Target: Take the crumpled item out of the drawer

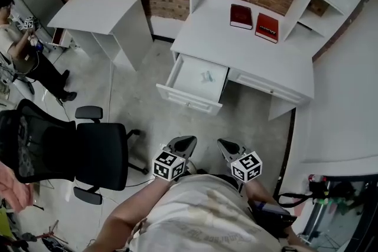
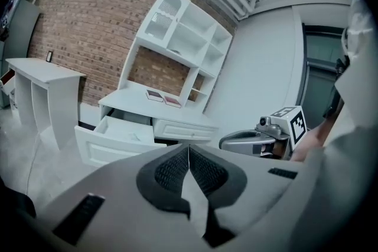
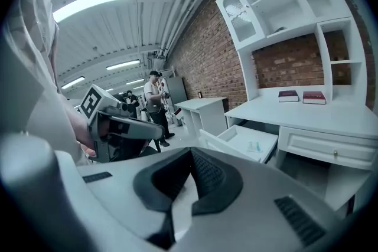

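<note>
Two tools hang well short of the drawer point(image 1: 190, 101), close to the person's chest. The left tool point(image 1: 186, 141) has its jaws pressed together with nothing between them. The right tool point(image 1: 224, 143) is closed the same way and empty. They are side by side and apart, tips pointing toward the drawer.

The drawer stands pulled out from the left end of the white surface point(image 1: 260, 56). The crumpled item point(image 1: 207, 76) lies inside, on the drawer's floor toward its back right. It is small and pale, perhaps clear plastic, though it is too small to tell. Beyond the drawer, at the back of the surface, two dark red books point(image 1: 241, 16) lie flat next to each other. A black chair point(image 1: 88, 156) stands well to the left of the drawer, on the grey floor.
</note>
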{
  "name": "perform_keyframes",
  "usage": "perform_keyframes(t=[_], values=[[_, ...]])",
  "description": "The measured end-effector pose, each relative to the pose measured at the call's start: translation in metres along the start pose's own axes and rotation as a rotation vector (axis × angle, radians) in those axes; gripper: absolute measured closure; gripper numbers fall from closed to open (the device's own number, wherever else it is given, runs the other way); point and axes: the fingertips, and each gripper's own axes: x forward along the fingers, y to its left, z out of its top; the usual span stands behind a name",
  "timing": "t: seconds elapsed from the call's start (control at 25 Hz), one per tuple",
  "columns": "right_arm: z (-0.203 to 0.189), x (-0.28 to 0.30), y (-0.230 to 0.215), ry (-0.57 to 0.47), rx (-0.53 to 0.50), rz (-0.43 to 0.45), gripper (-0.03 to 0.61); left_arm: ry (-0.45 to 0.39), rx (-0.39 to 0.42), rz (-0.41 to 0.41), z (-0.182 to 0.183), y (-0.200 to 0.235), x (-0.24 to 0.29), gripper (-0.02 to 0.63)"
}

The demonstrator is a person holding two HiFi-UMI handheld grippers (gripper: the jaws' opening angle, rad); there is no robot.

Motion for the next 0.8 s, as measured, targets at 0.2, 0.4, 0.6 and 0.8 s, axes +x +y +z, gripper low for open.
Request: perform_keyframes(t=[0.2, 0.4, 0.6, 0.8], values=[[-0.006, -0.004, -0.002, 0.0, 0.024, -0.037, 0.555, 0.0, -0.003, 0.0, -0.002, 0.001, -0.002, 0.591], [-0.003, -0.008, -0.009, -0.025, 0.053, -0.056, 0.555, -0.005, 0.008, -0.014, 0.002, -0.001, 0.0, 0.591], [0.0, -0.004, -0.008, -0.031, 0.066, -0.073, 0.555, -0.005, 0.01, -0.014, 0.003, 0.006, -0.005, 0.591], [0.003, -0.001, -0.004, -0.04, 0.07, -0.071, 0.555, -0.016, 0.006, -0.017, 0.006, 0.008, -0.004, 0.591]])
